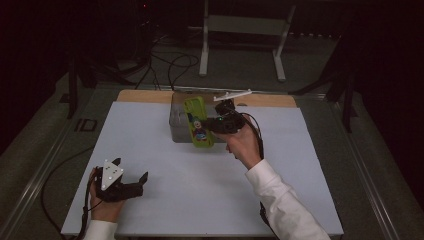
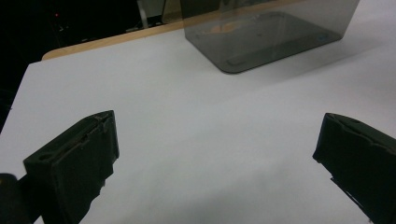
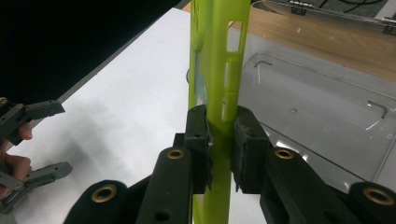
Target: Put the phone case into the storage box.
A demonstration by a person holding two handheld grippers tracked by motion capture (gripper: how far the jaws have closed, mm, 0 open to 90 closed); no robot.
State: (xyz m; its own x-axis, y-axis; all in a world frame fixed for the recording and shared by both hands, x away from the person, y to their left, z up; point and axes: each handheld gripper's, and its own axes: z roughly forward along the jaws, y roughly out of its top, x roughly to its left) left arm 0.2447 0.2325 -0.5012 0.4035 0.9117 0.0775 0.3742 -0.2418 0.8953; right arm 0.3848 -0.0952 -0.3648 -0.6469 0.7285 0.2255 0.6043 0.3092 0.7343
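A lime-green phone case (image 1: pixel 198 122) with a cartoon figure on it is held upright, edge-on in the right gripper view (image 3: pixel 217 60). My right gripper (image 1: pixel 212 124) is shut on its lower part, the pads pressing both faces (image 3: pixel 220 135). The case hangs at the front wall of a clear grey plastic box (image 1: pixel 177 120), whose inside lies just beyond the case (image 3: pixel 317 116). My left gripper (image 1: pixel 132 169) rests open at the table's near left, nothing between its jaws (image 2: pixel 215 135). The box stands far ahead of it (image 2: pixel 261 35).
A white sheet (image 1: pixel 200 195) covers the table, with a strip of wooden edge (image 1: pixel 145 96) at the back. A metal stand (image 1: pixel 240 25) and cables lie on the floor beyond. The left gripper (image 3: pixel 44 140) is seen far off in the right gripper view.
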